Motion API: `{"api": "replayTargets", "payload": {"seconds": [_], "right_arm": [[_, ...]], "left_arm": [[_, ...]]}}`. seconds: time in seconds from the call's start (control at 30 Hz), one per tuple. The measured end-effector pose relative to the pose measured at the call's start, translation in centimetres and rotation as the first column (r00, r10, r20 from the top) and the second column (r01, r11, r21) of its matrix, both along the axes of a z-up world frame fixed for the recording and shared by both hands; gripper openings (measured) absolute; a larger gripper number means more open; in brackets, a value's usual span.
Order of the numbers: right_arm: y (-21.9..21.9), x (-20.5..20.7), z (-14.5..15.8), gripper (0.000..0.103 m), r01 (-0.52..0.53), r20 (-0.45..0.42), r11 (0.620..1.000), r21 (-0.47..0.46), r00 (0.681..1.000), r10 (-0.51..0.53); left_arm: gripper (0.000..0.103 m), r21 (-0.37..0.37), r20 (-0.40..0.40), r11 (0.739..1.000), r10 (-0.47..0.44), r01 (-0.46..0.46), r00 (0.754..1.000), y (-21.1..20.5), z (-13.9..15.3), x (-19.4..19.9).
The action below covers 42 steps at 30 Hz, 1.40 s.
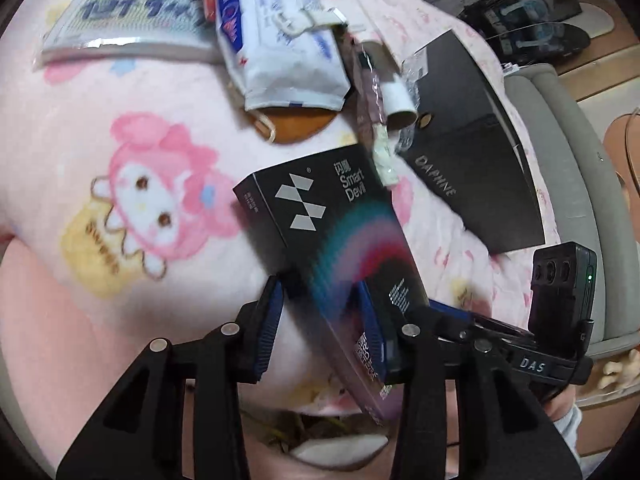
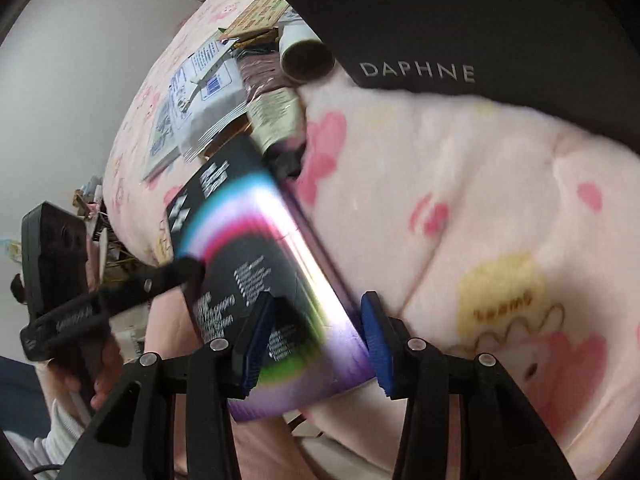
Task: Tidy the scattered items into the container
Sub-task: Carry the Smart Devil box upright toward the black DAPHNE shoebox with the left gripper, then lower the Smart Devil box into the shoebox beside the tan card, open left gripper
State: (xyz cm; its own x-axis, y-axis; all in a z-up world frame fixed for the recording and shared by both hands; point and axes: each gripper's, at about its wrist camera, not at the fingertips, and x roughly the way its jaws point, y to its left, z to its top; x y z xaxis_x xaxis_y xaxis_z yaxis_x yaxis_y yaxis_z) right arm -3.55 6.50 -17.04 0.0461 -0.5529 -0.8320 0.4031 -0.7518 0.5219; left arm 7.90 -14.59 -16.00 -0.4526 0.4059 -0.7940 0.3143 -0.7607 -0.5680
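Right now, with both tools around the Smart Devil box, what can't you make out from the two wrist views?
- Smart Devil box: near end blurred in both views; small print unreadable.
- Left tool: its right pad is covered by the box, so contact is unclear.
- Right tool: in its own view, pad contact is lost in motion blur.
- DAPHNE box: cut off by the right wrist view's top edge; whether it's open is unclear.

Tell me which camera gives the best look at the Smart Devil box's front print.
The left wrist view: the Smart Devil box shows its logo and name fairly sharply, held across the left gripper. The right wrist view shows the same box motion-blurred and foreshortened between the right gripper pads.
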Motion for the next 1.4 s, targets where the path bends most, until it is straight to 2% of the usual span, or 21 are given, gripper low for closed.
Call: {"api": "replayTargets", "payload": {"seconds": [0.1, 0.23, 0.3, 0.43, 0.63, 0.73, 0.87, 1.1, 1.23, 1.4], "right_arm": [[-0.7, -1.0, -0.3, 0.042, -0.013, -0.008, 0.999, -0.05, 1.0, 0.013], [-2.4, -1.7, -1.8, 0.05, -0.077, 0.004, 0.996, -0.051, 0.997, 0.077], [-2.2, -0.9, -0.9, 0.049, -0.098, -0.028, 0.994, -0.053, 0.995, 0.097], [-1.2, 0.9, 2.1, 0.045, -0.069, -0.031, 0.988, -0.14, 0.997, 0.066], [0.2, 2.4, 6.8, 0.045, -0.01, -0.104, 0.974, -0.224, 0.995, -0.014], [2.0, 1.8, 9.5, 0.045, 0.038, -0.157, 0.965, -0.258, 0.984, -0.081], [6.4, -0.5, 12.2, 0.044, 0.108, -0.212, 0.953, -0.283, 0.962, -0.172], [11.9, -7.4, 15.0, 0.044, 0.252, -0.273, 0.924, -0.288, 0.903, -0.332], [14.2, -11.0, 15.0, 0.044, 0.313, -0.278, 0.911, -0.267, 0.881, -0.384], [16.1, -13.8, 13.4, 0.045, 0.376, -0.232, 0.897, -0.232, 0.874, -0.426]], "left_arm": [[0.046, 0.006, 0.029, 1.0, -0.007, 0.007, 1.0, 0.6, -1.2, -0.3], [0.043, -0.034, 0.022, 0.999, -0.017, 0.018, 1.0, 1.9, -0.7, -0.3], [0.042, -0.026, -0.011, 1.0, -0.004, 0.004, 1.0, 1.6, 0.7, 0.0], [0.038, -0.049, -0.099, 0.999, -0.019, 0.014, 0.995, 1.8, 4.7, 0.1], [0.037, -0.096, -0.241, 0.993, -0.093, 0.072, 0.966, 4.0, 11.2, -1.7], [0.037, -0.095, -0.288, 0.988, -0.144, 0.121, 0.947, 5.5, 13.6, -4.2], [0.037, -0.099, -0.336, 0.978, -0.205, 0.182, 0.919, 8.6, 15.9, -9.4], [0.037, -0.094, -0.364, 0.96, -0.279, 0.263, 0.889, 14.5, 17.6, -19.4], [0.038, -0.088, -0.343, 0.955, -0.297, 0.284, 0.891, 17.0, 17.2, -23.6], [0.039, -0.062, -0.255, 0.955, -0.296, 0.29, 0.921, 18.8, 14.0, -27.6]]}}
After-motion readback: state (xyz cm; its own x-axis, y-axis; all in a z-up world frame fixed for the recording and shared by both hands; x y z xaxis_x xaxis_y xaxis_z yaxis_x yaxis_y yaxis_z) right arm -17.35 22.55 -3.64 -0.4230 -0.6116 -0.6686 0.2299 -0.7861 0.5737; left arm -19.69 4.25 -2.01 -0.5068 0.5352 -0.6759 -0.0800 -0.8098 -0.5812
